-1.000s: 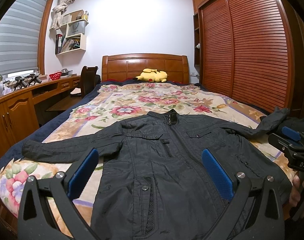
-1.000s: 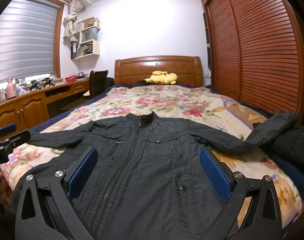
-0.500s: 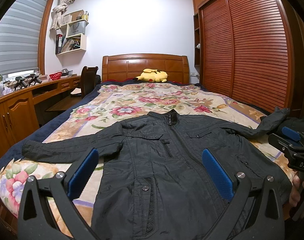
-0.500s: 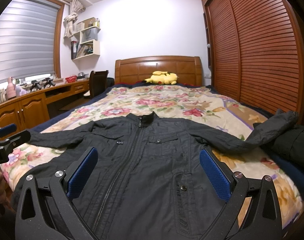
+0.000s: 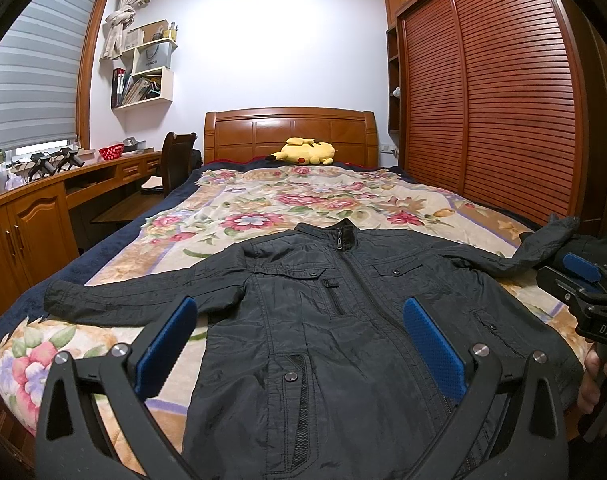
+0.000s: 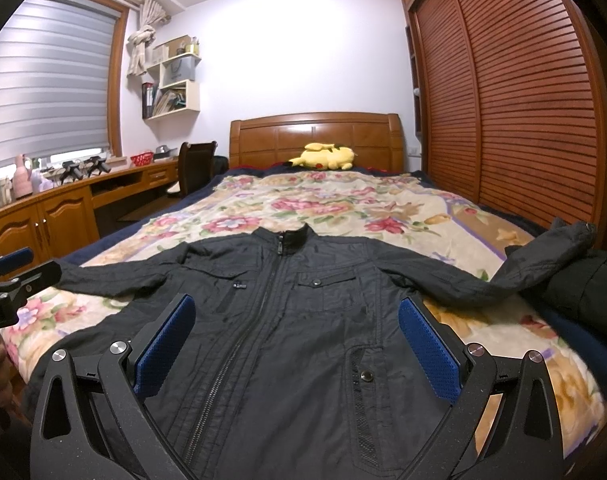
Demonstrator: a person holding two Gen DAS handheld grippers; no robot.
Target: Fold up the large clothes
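- The black jacket (image 5: 335, 320) lies front-up, zipped, across the lower centre of the frame on the floral bedspread (image 5: 303, 204), sleeves spread.
- The left gripper (image 5: 299, 340) hovers above its lower half, jaws wide, holding nothing.
- The right gripper (image 6: 295, 336) does likewise, jaws wide, empty.

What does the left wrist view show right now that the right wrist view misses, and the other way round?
Only the left wrist view shows the right tongs from the side and the whole left sleeve. Only the right wrist view shows the left tongs at its edge and a dark bundle under the right sleeve cuff. Both show the black jacket spread flat, zipped, on the floral bed, with their own tongs open.
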